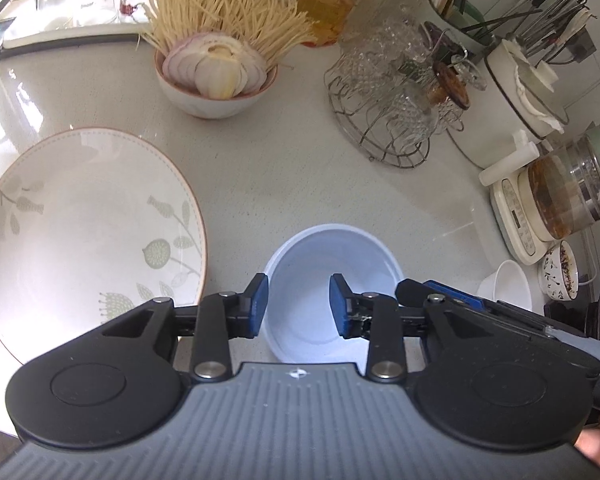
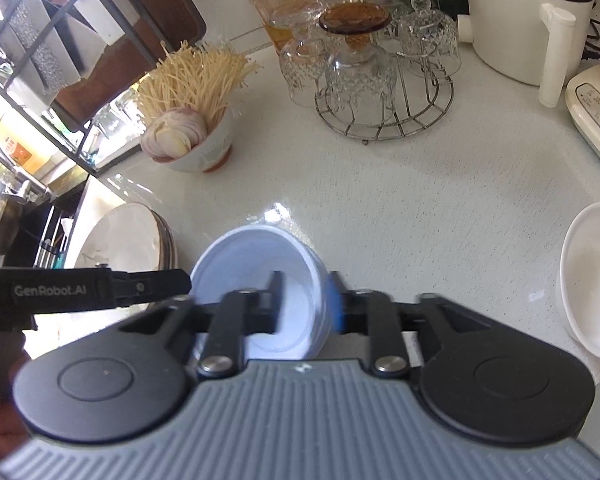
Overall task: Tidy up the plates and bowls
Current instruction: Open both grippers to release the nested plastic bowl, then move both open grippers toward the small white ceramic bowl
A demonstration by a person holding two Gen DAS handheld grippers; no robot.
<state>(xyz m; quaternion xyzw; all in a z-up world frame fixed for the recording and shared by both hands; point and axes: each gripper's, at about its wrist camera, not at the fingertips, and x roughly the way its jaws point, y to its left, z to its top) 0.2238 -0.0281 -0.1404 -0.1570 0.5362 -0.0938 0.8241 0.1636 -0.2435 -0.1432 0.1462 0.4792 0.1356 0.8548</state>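
The pale blue bowl (image 1: 332, 276) is seen on the bench (image 1: 280, 168) near its front edge, just beside the large patterned plate (image 1: 88, 232), and both tools are parted around its rim without pressing it: the left tool (image 1: 298, 304) straddles the near-left rim, the right tool (image 2: 304, 304) the right wall. The step in hand is judged to be the placing of this bowl. Next, a clean withdrawal is called for, then a reach to the white bowl (image 2: 592, 280) at the bench's right edge.

I read bright daylight from upper left; glare patches on the countertop (image 1: 28, 92). Fisheye bends the edges. Right wrist view shows motion blur.
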